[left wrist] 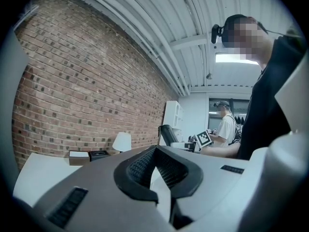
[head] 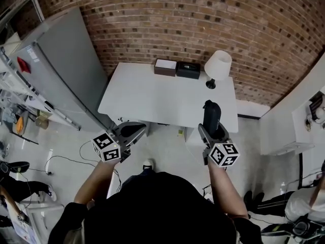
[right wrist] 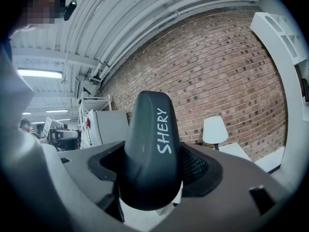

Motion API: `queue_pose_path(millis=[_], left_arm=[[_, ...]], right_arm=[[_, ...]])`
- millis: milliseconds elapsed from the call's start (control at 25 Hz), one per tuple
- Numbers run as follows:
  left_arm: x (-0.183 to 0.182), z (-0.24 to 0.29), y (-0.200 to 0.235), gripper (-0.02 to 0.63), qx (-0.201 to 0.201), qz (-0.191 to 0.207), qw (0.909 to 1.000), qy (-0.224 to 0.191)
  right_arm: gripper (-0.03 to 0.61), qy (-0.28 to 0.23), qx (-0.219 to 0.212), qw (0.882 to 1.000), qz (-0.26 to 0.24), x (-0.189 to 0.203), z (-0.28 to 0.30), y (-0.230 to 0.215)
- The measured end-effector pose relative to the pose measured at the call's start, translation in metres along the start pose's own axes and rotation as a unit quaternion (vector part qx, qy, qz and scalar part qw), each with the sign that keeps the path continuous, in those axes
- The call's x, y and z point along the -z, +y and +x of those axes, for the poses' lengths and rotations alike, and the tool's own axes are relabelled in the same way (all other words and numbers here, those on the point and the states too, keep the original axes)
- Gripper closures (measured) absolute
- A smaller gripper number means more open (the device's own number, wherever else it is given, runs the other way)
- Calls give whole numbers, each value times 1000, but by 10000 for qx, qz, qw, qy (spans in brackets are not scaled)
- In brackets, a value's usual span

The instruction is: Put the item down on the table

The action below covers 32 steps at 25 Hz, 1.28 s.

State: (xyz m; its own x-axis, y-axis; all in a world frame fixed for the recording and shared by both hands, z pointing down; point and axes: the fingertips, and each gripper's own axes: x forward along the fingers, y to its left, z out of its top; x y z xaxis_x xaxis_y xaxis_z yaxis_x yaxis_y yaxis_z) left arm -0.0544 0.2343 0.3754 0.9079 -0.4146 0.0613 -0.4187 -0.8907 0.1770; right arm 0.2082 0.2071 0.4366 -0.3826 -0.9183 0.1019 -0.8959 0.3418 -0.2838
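dark case, soft-looking and marked "shery" in white, stands upright between the jaws of the right gripper, which are closed on its lower part; the right gripper view shows it filling the gap. in the head view it is held at the near right edge of the white table, apparently above the surface and not resting on it. the left gripper hangs off the table's near edge with its jaws drawn together on nothing. the step in hand looks like the carry to the table, with the putting-down not yet done. next it calls for reaching forward over bare tabletop, short of the lamp and the black box, lowering until the case touches, then parting the jaws.
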Motion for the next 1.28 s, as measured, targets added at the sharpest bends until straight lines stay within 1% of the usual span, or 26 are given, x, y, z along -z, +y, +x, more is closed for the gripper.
queue_pose_path(millis=[280,440,840,1280], left_arm=[[3,1,24,597,86,-4,10000,-1],[6,-1,40,597,115,79,9998,128],[3,-4,104,597,174,-3,9997,173],[-3,9,171,597,389,-49,9989,246]], right_arm=[[233,32,124,9999,2,1,18,2],[232,59,165,9998,53,4,34,5],[232,117,258,9996,78,6,90,14],[232,96,459,9989,84,-2,146,9]])
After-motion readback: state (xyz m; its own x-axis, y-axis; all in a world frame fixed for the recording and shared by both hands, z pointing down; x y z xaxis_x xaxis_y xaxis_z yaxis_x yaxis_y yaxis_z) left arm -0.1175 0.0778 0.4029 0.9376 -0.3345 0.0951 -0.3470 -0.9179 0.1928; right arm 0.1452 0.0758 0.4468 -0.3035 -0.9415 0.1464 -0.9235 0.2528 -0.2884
